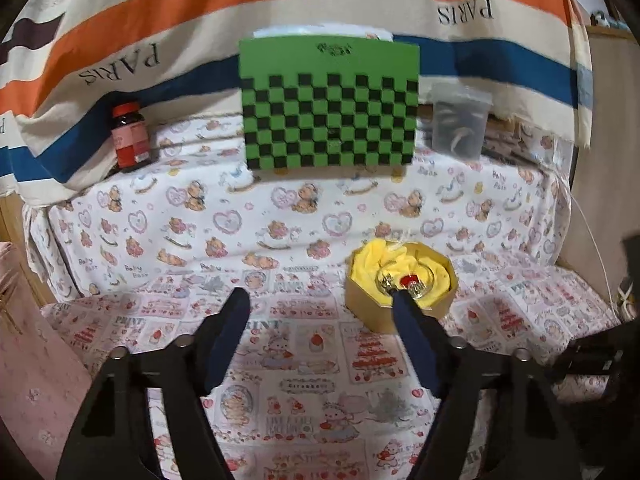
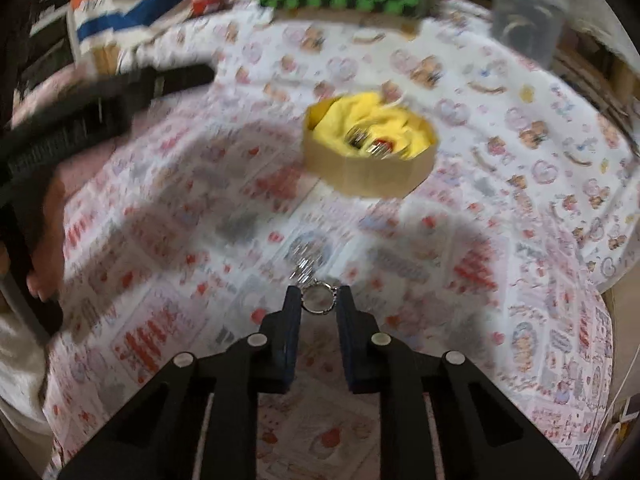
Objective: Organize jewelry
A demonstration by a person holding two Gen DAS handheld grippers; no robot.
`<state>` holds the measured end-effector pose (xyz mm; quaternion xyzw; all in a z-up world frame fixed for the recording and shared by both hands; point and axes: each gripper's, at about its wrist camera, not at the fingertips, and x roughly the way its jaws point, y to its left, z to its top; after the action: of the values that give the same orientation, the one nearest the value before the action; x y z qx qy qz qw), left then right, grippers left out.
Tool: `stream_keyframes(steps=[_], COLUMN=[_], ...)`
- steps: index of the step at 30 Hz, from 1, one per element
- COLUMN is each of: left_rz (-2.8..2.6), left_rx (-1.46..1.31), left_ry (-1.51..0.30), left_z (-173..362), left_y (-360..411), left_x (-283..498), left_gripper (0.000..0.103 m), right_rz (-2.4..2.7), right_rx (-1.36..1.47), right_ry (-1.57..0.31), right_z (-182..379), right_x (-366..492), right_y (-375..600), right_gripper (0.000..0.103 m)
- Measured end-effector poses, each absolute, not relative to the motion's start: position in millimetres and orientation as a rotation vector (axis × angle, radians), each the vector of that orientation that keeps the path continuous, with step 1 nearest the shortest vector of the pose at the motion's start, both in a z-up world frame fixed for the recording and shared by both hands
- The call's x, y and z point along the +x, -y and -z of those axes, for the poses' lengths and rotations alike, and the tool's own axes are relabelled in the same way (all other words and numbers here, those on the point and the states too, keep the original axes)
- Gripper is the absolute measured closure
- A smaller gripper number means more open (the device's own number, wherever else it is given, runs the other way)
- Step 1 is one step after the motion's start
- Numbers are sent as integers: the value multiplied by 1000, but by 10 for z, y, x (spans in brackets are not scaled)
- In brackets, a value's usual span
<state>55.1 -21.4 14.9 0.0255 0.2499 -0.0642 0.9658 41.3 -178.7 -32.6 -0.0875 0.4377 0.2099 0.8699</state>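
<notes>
A round gold cardboard box (image 1: pixel 370 314) lined with yellow cloth (image 1: pixel 378 256) stands on the printed tablecloth. It holds silver jewelry with a red stone (image 1: pixel 409 280). My left gripper (image 1: pixel 318 300) is open with nothing between its fingers, and its right fingertip (image 1: pixel 400 304) overlaps the box's front wall. In the blurred right wrist view, my right gripper (image 2: pixel 319 296) is shut on a silver ring-and-chain piece (image 2: pixel 305 266) low over the cloth, well short of the box (image 2: pixel 368 176). The left gripper's black body (image 2: pixel 100 112) and a hand (image 2: pixel 44 240) show at the left.
A green and black checkered board (image 1: pixel 328 104) stands at the back. A red bottle (image 1: pixel 130 136) is left of it and a clear plastic tub (image 1: pixel 460 120) right of it. A striped "PARIS" cloth (image 1: pixel 280 0) hangs behind. The table drops off at the right edge (image 1: pixel 592 280).
</notes>
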Motion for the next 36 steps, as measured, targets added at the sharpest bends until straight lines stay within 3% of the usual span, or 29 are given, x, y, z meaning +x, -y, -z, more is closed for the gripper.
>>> stream_keyframes(steps=[2,11,12,13,15,18,31,36], left_rz=[193,297,285,268,227,170,133,142], left_rx=[75,121,109,87,52,39,65,102], left_ry=[-558,-780,-781,-777,-756,-719,-666,-666], left_z=[-118,59,66,73,77,81,22,64], left_y=[312,800,786,749,634,435,278,368], left_x=[601,726,743,760,779,772,702,701], left_gripper=[49,49,49,49,49,49,49,49], right_rz=[-414,-424,-437,-466,-483,-501,-469,-450], right_rx=[-130,-13,-16,-41,-77,-168,-265,-267], right_ry=[-894,-878,-879,-889,-891,-906,-925,-910], right_z=[254,149,155,174,222,330,513,486], right_x=[472,643,632,621,575,506,526,491], right_y=[1922,2254,2242,2184,2080,1900,1705,1733], right_gripper=[100,99,93,79,67,67,80,97])
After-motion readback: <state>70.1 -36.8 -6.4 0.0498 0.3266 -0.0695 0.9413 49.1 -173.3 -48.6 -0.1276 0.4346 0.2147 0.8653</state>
